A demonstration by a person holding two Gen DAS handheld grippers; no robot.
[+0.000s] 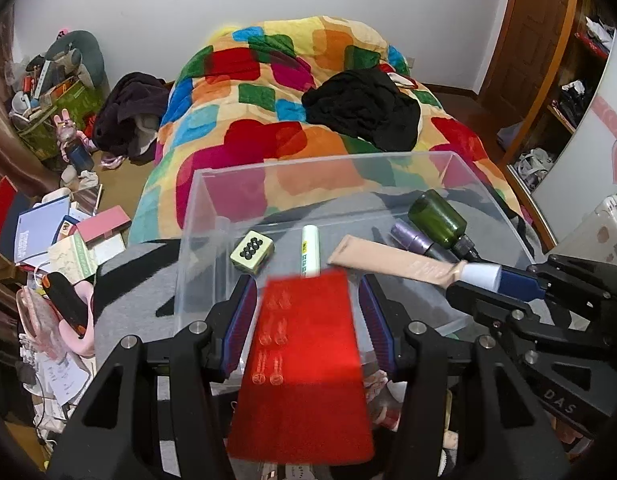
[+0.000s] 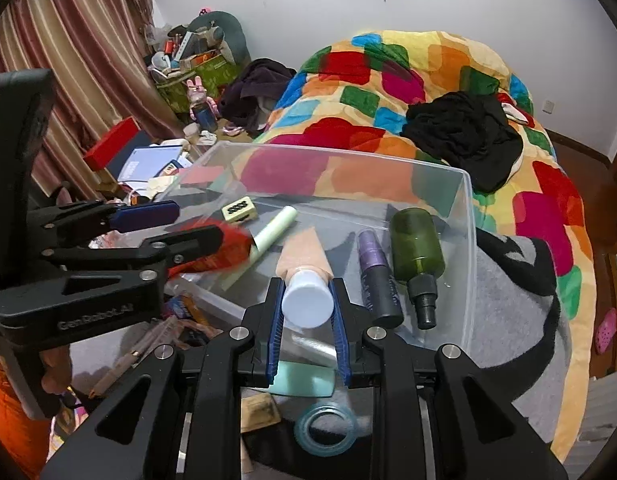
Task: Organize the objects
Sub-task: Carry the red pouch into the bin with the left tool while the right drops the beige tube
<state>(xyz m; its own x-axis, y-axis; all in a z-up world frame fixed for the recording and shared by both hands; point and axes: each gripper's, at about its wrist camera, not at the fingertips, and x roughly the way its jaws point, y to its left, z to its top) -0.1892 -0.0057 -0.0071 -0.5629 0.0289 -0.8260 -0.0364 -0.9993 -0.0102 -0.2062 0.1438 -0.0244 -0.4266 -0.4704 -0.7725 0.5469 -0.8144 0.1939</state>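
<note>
Left gripper [image 1: 308, 300] holds a flat red card [image 1: 308, 360] with small clear items on its face; the blue pads sit either side of it, jaws about half open, pads look pressed to the card's edges but blur makes contact hard to confirm. The card's front edge reaches over the near wall of the clear plastic bin [image 1: 388, 164]. Right gripper [image 2: 308, 312] is nearly closed, clamped on the white cap of a beige tube [image 2: 304, 256]; the tube's body stretches forward into the bin, tilted. The bin sits on a grey and black cloth [image 2: 520, 300] at the foot of a bed with a multicoloured blanket [image 1: 268, 120]. Inside the bin: a cream tile with black dots [image 1: 252, 254] on the left, a white stick tube [image 1: 310, 252] beside it, a purple bottle [image 2: 374, 276] and a green spray bottle [image 2: 416, 252] lying side by side on the right. A clear tape ring [image 2: 326, 426] lies on the cloth just outside the bin, near the right gripper.
</note>
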